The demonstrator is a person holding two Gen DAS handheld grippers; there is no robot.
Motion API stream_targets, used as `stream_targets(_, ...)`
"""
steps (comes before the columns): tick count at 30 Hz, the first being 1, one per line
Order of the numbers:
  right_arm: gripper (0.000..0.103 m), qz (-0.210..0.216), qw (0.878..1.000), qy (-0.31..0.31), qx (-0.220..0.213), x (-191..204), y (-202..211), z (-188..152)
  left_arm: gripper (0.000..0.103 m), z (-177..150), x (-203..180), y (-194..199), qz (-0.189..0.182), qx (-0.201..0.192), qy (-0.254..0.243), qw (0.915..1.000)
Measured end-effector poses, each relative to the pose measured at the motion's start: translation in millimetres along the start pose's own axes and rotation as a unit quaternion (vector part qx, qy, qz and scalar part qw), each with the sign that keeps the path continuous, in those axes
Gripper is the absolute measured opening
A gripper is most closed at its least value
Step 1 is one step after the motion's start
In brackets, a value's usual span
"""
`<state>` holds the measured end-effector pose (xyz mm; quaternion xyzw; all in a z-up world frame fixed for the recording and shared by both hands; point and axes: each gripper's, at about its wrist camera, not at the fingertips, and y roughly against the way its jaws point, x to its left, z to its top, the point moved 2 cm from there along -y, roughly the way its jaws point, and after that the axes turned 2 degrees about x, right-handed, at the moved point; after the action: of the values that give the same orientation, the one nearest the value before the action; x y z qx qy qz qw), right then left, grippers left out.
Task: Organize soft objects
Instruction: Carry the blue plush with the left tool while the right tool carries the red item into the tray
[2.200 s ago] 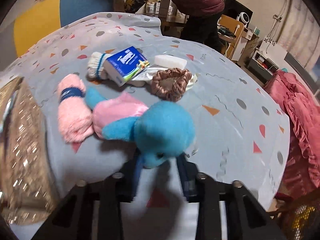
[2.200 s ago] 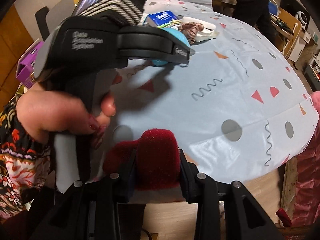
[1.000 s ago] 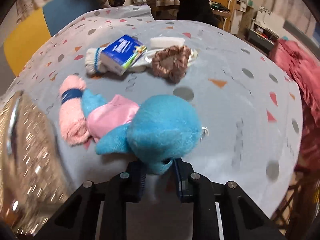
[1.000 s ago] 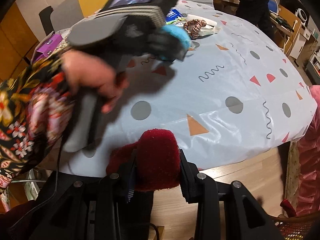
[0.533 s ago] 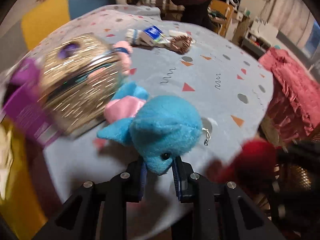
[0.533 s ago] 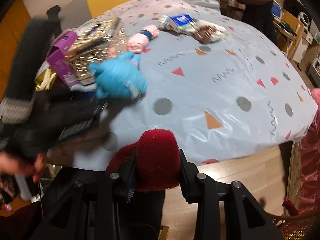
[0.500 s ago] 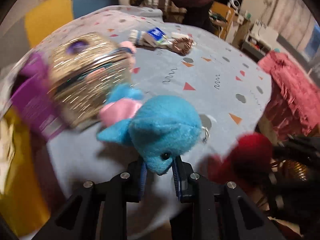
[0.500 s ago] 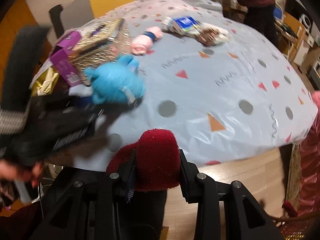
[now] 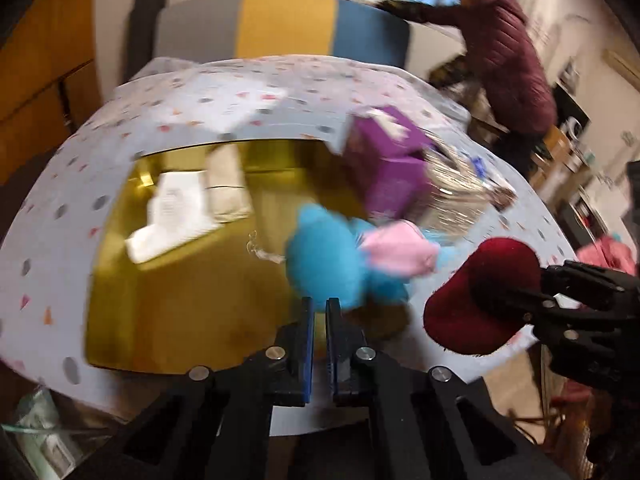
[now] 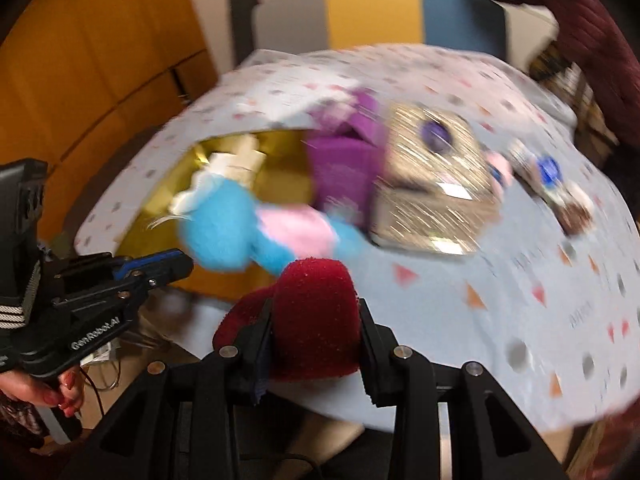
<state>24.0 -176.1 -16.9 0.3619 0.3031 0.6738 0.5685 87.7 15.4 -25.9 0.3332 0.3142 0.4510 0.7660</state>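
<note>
While the left tongs (image 9: 317, 308) are pressing their two blades together almost flush, the blue plush toy (image 9: 324, 256) is sitting right at their tips, straight ahead and a touch to the right. Whether a tuft of fur is being pinched or the toy is already loose, the blur is not letting me tell. Its long axis is running crosswise to the tongs, blue head on the left and pink body trailing right towards the purple box (image 9: 388, 168). It is hanging over the near right corner of the open gold box (image 9: 180, 300) that is resting on the bench (image 9: 60, 200). That is looking like the drop spot, and the left hand is clearly the nearer one to it. Over on the right, the right tongs (image 10: 316, 312) are clamping a dark red plush (image 9: 480, 292), hovering just beside the toy near the bench edge, outside the box.
</note>
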Motion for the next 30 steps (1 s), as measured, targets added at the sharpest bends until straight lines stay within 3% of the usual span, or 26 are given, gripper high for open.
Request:
stream_targets(3,0.036,0.011,1.0,0.028,-0.006,31,-10,20,0.005,-2,36,-7,0.017,0.005,0.038,0.9991)
stream_targets(9,0.036,0.023,0.999,0.041,0.006,70,-39,42,0.005,-11,72,-13,0.037,0.008,0.083,0.9958)
stream_targets(21,0.036,0.054,0.995,0.073,0.035,111,-79,65,0.005,-29,102,-7,0.066,0.009,0.115,0.9911)
stream_targets(30,0.036,0.086,0.987,0.128,0.052,164,-123,84,0.005,-46,128,11,0.075,0.002,0.155,0.985)
